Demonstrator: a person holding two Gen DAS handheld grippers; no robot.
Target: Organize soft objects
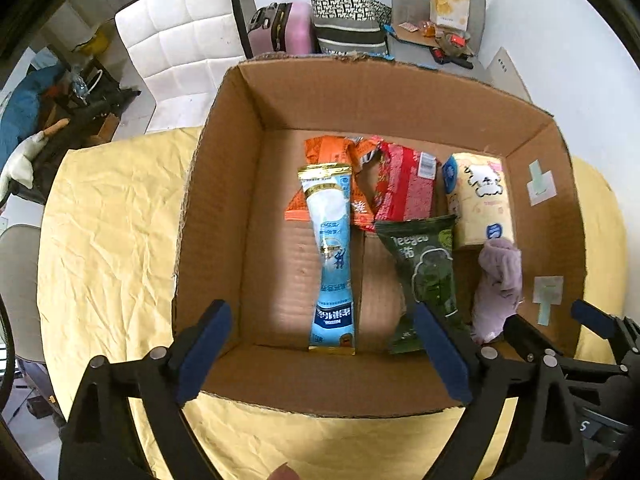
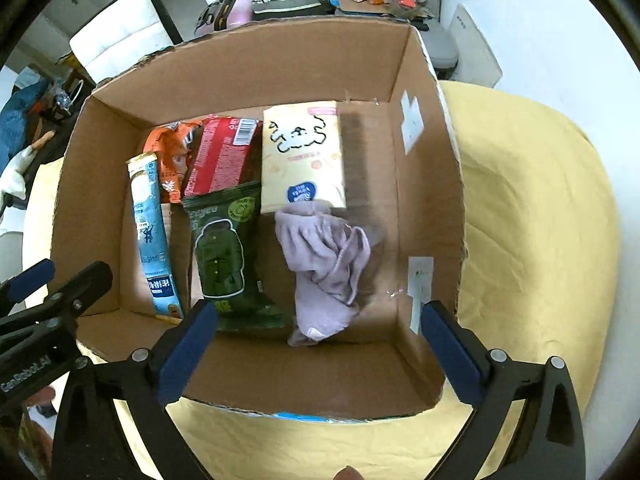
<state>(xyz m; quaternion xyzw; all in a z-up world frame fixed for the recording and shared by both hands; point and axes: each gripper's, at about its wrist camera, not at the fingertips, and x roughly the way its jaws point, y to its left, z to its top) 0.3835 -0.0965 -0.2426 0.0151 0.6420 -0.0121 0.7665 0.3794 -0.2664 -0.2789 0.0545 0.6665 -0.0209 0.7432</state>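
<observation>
left gripper (image 1: 320, 344) at the lower centre of the left wrist frame, jaws spread wide, nothing held, poised over the near wall of the cardboard box (image 1: 224, 200). box set on a yellow cloth (image 1: 104, 220), presumably to gather the soft goods in one place. inside, from left of frame: blue sachet (image 1: 330, 256) laid lengthwise, its far end over an orange packet (image 1: 332, 152); red packet (image 1: 404, 184) against the far wall; green snack bag (image 1: 430, 264) overlapping it toward the near wall; tissue pack (image 1: 480, 196) at right; lilac cloth (image 1: 498, 288) crumpled just below the tissue pack, touching it. right gripper (image 2: 316, 344) at the lower centre of the right wrist frame, likewise wide open and empty, directly above the lilac cloth. all items seen already in the box; none noted on the cloth outside. task judged near complete, with tidying the crumpled cloth the likely remainder.
</observation>
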